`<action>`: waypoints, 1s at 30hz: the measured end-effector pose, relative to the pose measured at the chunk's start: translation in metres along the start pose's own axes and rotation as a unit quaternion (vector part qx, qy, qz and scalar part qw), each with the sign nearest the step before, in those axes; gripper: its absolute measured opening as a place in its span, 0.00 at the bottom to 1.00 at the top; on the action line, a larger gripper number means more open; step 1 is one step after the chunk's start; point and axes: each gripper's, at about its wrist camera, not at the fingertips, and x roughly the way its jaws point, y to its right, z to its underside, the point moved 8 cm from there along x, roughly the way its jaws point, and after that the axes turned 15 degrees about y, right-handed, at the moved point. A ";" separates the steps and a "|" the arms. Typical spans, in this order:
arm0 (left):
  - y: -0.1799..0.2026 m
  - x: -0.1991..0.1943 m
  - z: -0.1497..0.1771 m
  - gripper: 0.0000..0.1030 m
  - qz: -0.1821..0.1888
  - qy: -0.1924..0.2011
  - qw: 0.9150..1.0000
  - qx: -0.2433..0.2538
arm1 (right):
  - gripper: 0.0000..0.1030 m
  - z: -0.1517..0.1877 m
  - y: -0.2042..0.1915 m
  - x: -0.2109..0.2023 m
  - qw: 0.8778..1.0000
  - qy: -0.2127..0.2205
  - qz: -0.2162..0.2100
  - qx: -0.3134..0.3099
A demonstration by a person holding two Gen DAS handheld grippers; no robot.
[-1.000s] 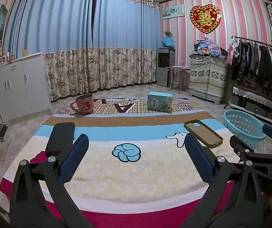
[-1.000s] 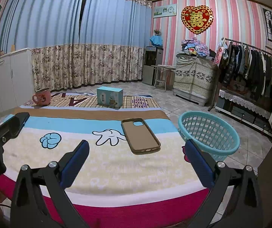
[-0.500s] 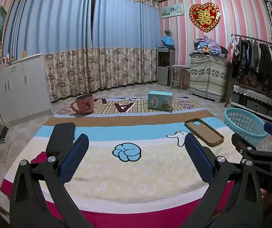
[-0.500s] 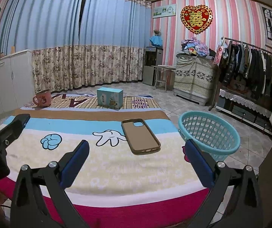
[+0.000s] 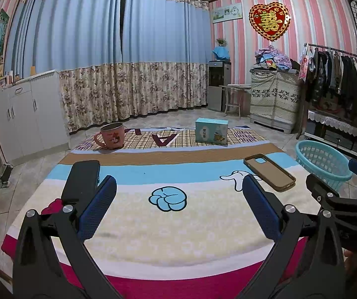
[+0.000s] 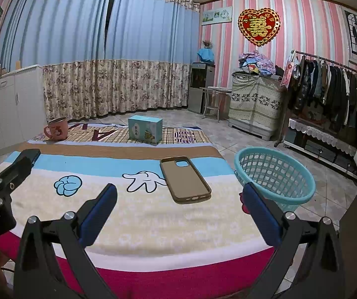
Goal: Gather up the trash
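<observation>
A: Both tools are wide open, holding nothing. Where is the trash?

B: Maybe the brown phone case (image 6: 185, 180), in the middle of the right view, beside the blue basket (image 6: 275, 178).

A: Is it hard to grab?

B: It looks light and bendy. Pinch its thin long edges with the right gripper (image 6: 178, 213). The left gripper (image 5: 178, 211) waits.

We see both views shift only slightly over the last second. In the left wrist view the round turquoise plastic basket (image 5: 324, 159) now sits a little higher, and the right gripper (image 5: 335, 182) at the right edge rises likewise.
</observation>
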 end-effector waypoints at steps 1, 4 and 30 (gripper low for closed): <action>0.000 0.000 0.000 0.95 -0.001 0.000 1.000 0.001 | 0.96 0.000 0.000 0.000 1.000 0.000 0.000 0.000; -0.002 0.001 0.001 0.95 -0.002 -0.001 1.000 0.002 | 0.96 0.000 0.001 0.000 1.000 0.001 0.000 0.000; -0.008 0.002 0.001 0.95 -0.006 0.005 1.000 -0.001 | 0.96 0.000 0.000 -0.001 1.000 0.003 0.001 0.002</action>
